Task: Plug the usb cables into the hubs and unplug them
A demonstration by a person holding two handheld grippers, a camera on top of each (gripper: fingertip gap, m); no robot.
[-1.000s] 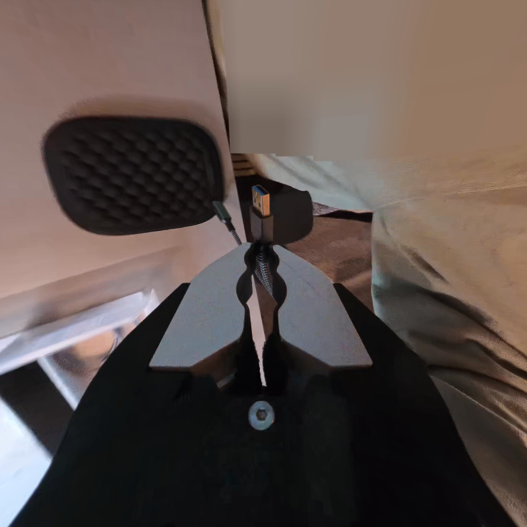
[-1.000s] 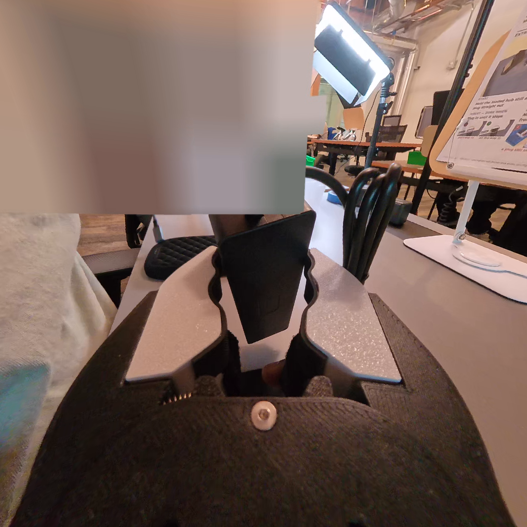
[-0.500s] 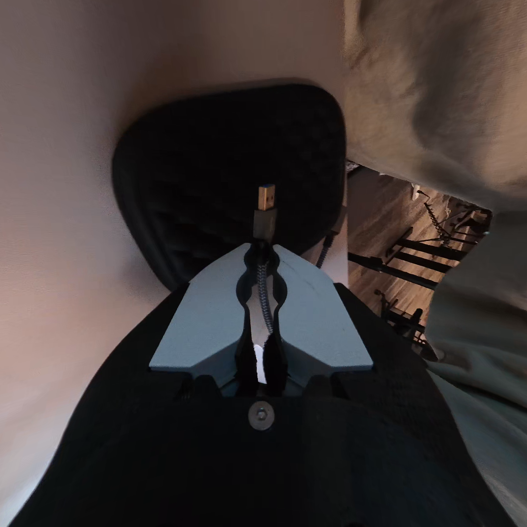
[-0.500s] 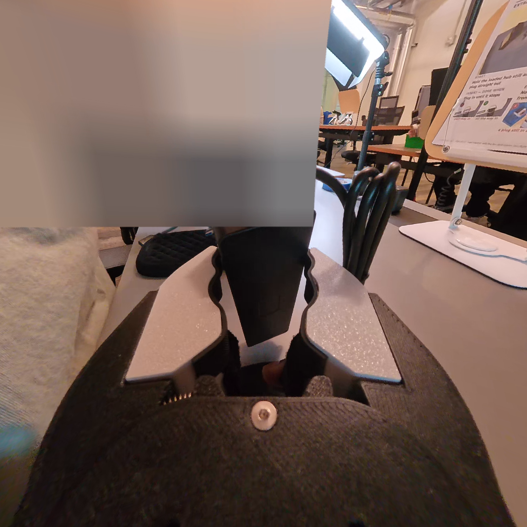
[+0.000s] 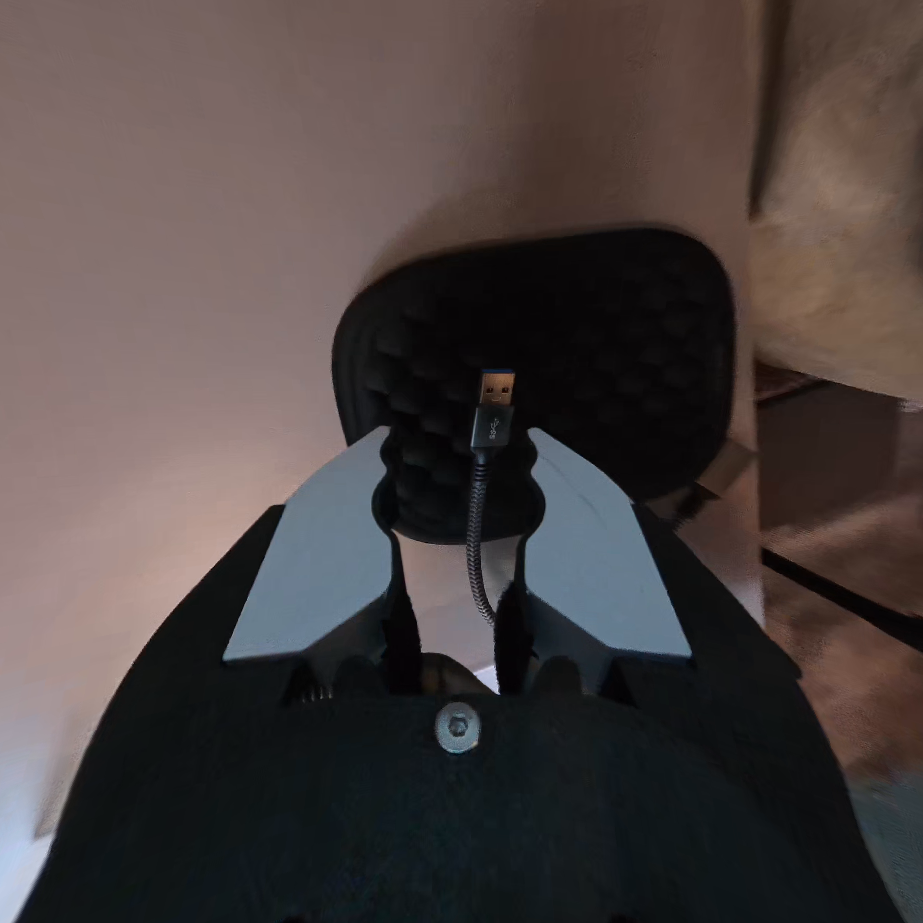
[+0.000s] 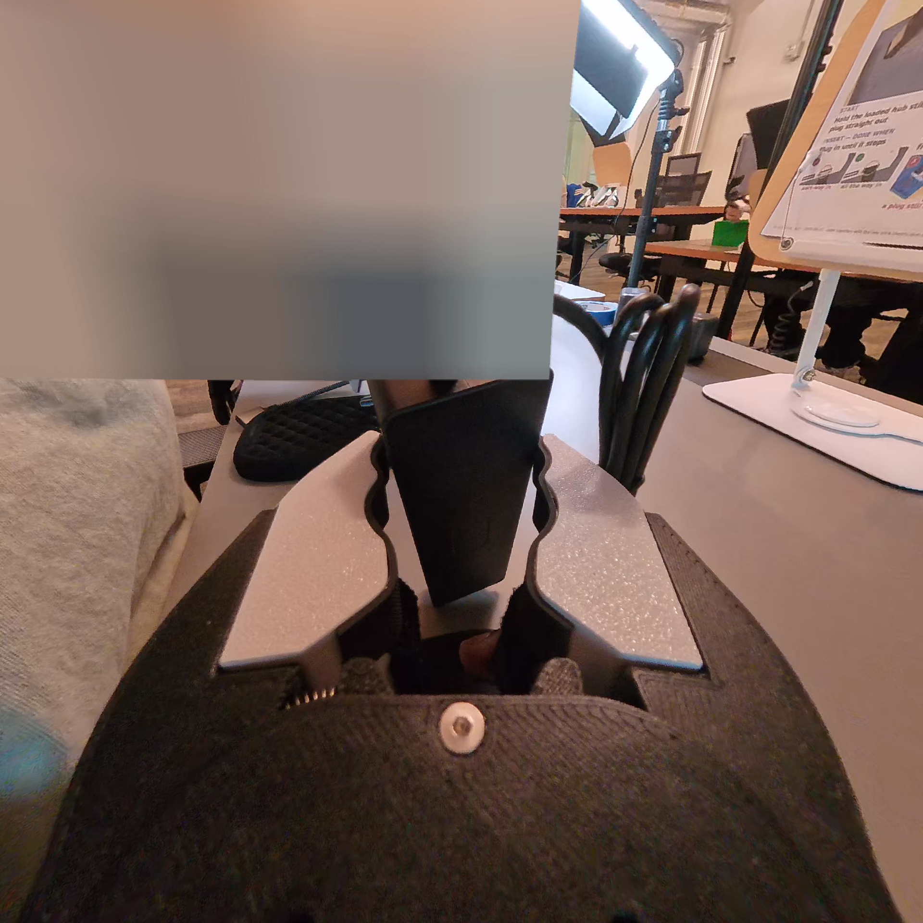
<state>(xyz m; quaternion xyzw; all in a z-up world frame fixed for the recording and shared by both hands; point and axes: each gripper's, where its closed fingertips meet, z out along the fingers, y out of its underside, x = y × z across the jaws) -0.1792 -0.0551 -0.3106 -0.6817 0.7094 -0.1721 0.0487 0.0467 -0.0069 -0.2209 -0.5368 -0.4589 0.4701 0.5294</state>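
Note:
In the left wrist view my left gripper (image 5: 457, 444) is open, jaws wide apart. A braided grey USB cable (image 5: 477, 524) runs up between them, free of the left finger and close against the right one. Its metal plug (image 5: 497, 394) points away over a black quilted pad (image 5: 599, 349) on the table. In the right wrist view my right gripper (image 6: 462, 444) is shut on a flat black hub (image 6: 459, 499), held tilted above the grey table (image 6: 749, 549). The hub's ports are hidden.
The quilted pad (image 6: 304, 439) lies at the table's far left edge. Looped black cables (image 6: 644, 379) stand just right of the hub. A white stand base (image 6: 824, 424) with an instruction board (image 6: 849, 150) is at right. A person's light garment (image 6: 75, 499) is close on the left.
My left gripper swung over the quilted pad and opened, so it no longer pinches the cable. My right gripper still holds the hub, almost unmoved.

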